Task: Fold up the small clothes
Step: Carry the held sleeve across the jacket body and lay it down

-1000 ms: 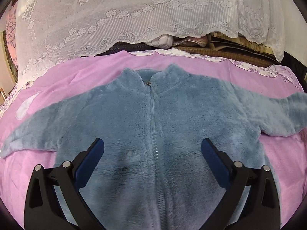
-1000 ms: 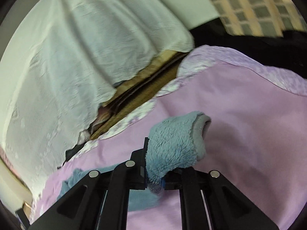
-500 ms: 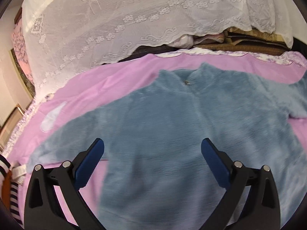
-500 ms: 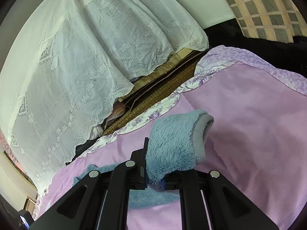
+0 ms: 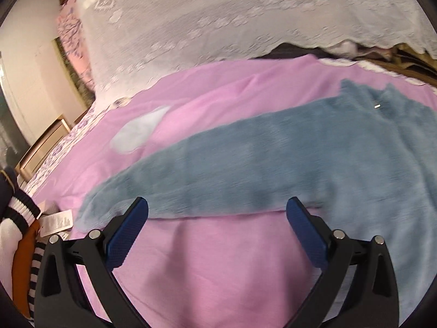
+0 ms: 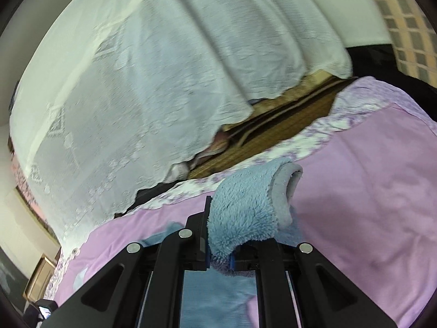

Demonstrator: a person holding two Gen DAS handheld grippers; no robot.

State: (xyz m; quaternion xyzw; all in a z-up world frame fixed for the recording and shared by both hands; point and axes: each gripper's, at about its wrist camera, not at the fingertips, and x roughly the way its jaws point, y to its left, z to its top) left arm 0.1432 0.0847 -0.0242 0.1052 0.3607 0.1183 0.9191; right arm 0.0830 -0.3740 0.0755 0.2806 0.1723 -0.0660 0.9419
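Left gripper point(image 5: 217, 220) gapes empty right over the flat sleeve of the fluffy blue-grey fleece jacket point(image 5: 286, 169) on the pink bed sheet point(image 5: 218, 268), sleeve axis crosswise, cuff lower-left; right gripper point(image 6: 220, 257) pinches the other cuff point(image 6: 245, 213).

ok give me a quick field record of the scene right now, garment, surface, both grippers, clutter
garment: blue fleece jacket, zipped, lying flat on the sheet
surface: pink bed sheet
left gripper: open, empty, above the sheet next to the jacket's near sleeve
right gripper: shut on the other sleeve's cuff, lifted off the sheet
backdrop: white lace cloth draped behind the bed
clutter: striped clothes with a tag at the left edge
fold state: neither sleeve folded in yet
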